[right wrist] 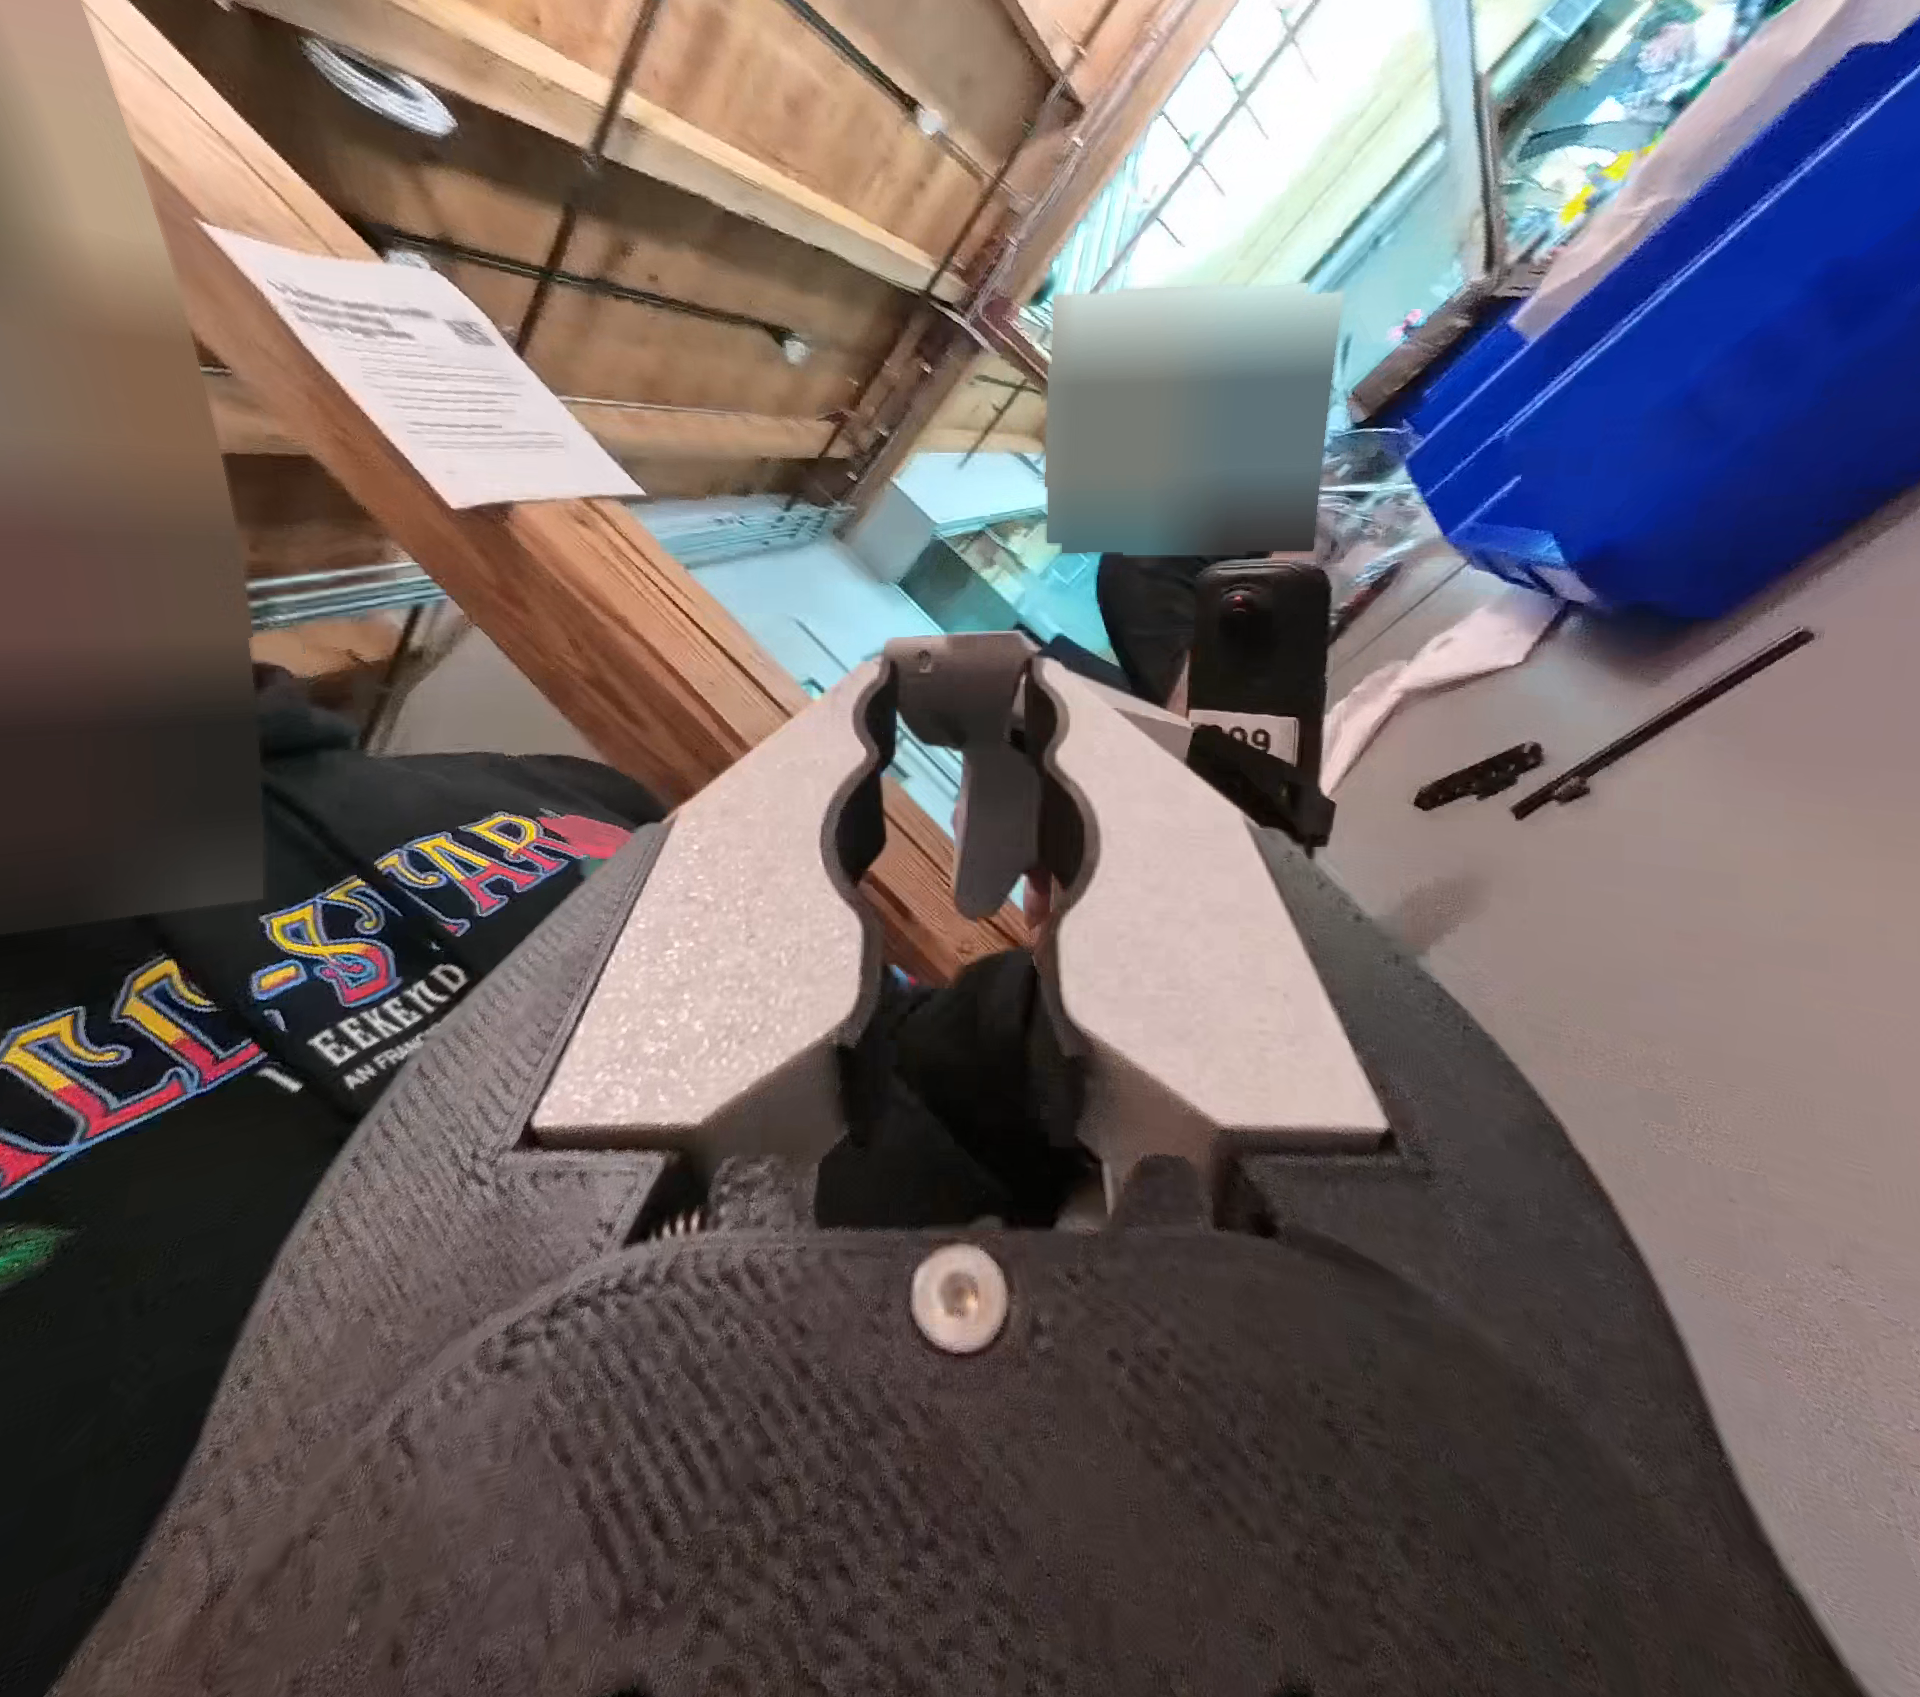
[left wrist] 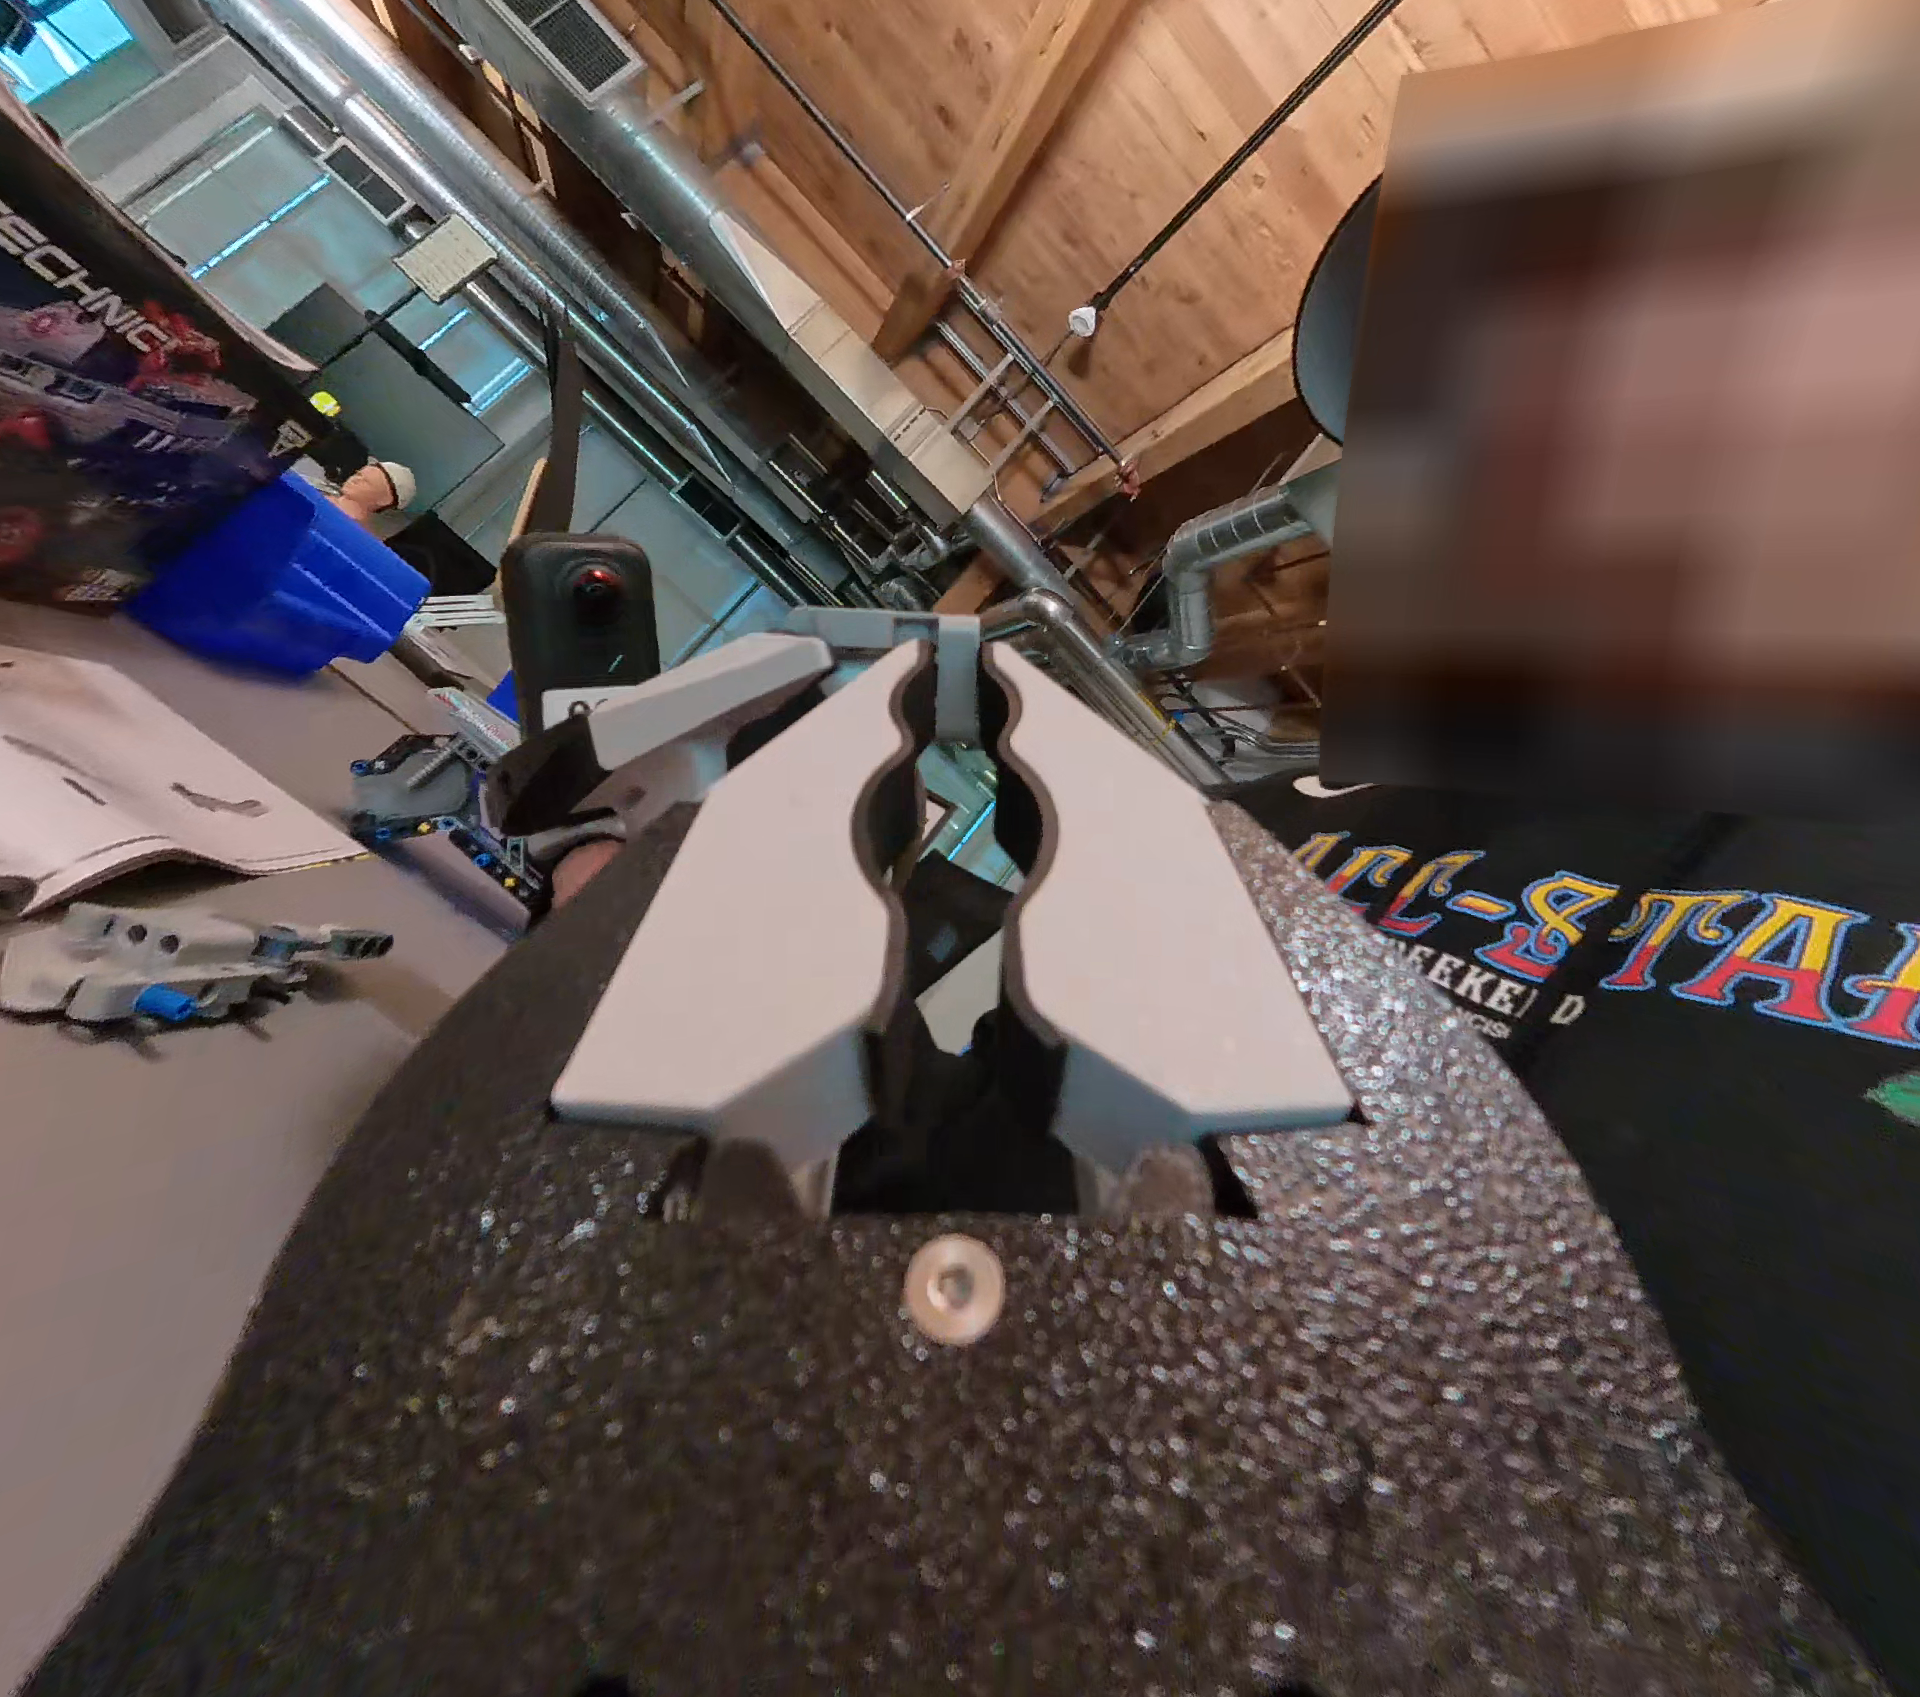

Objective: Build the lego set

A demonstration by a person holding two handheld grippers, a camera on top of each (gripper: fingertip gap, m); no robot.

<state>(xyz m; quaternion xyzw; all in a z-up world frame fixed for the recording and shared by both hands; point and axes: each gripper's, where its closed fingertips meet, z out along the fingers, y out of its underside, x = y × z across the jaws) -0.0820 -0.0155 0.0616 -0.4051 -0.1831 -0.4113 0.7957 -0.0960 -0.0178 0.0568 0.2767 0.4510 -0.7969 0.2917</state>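
Both grippers are tipped up toward the ceiling, away from the table point(left wrist: 208, 1232), likely so two pieces can be mated in mid-air where the person can see the joint. The left gripper point(left wrist: 951, 660) is closed down narrow on a light grey piece point(left wrist: 954, 681) pinched at its tips. The right gripper point(right wrist: 961, 671) likewise clamps a dark grey curved panel point(right wrist: 982, 774) between its fingers. In the left view the right gripper's fingers reach in just beside the left tips, so the two parts seem about to meet. The rest of the set waits on the table: a grey sub-assembly point(left wrist: 156, 956), the partly built frame point(left wrist: 447, 800), open instructions point(left wrist: 125, 774), and black beams point(right wrist: 1481, 780) near a blue bin point(right wrist: 1683, 421).
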